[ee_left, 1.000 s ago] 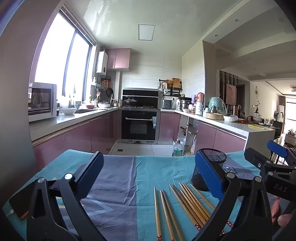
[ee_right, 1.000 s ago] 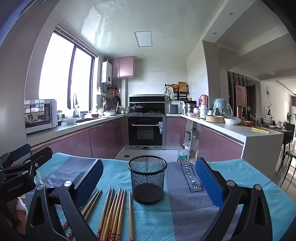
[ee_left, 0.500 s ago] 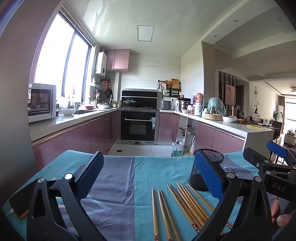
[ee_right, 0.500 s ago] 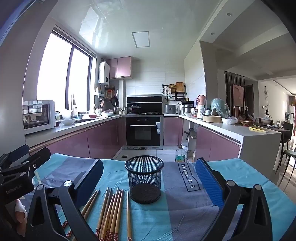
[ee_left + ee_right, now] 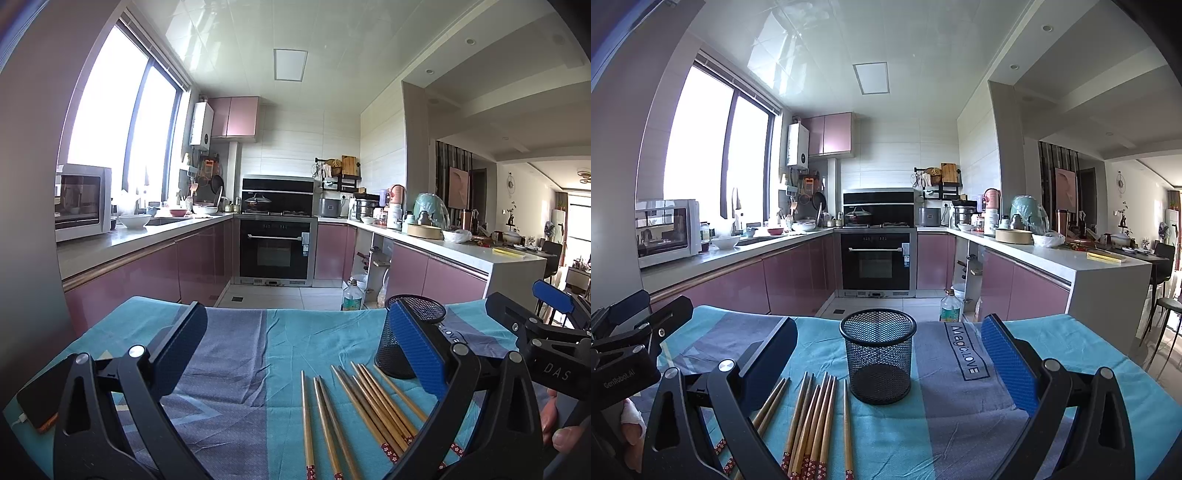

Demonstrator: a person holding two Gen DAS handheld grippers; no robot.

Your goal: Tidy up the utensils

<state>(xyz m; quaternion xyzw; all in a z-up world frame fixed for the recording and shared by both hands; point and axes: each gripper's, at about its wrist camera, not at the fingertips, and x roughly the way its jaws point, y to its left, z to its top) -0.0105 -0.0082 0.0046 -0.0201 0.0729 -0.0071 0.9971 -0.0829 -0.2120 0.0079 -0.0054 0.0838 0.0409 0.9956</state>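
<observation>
Several wooden chopsticks [image 5: 354, 410] with red patterned ends lie side by side on the teal and grey cloth, also seen in the right wrist view as chopsticks [image 5: 812, 417]. A black mesh cup [image 5: 877, 354] stands upright and empty just beyond them; in the left wrist view the mesh cup [image 5: 399, 347] is partly hidden by a blue finger. My left gripper [image 5: 295, 343] is open above the cloth, left of the chopsticks. My right gripper [image 5: 886, 354] is open, its fingers framing the cup from nearer the camera.
A phone [image 5: 40, 398] with a cable lies at the cloth's left edge. The table cloth [image 5: 1071, 354] ends at the far edge, with kitchen floor, an oven [image 5: 877, 258] and pink cabinets beyond. A water bottle [image 5: 950, 304] stands on the floor.
Both views have shifted only slightly; the cup and chopsticks sit a touch lower and nearer in frame. Both grippers stay open and nothing was grasped.
</observation>
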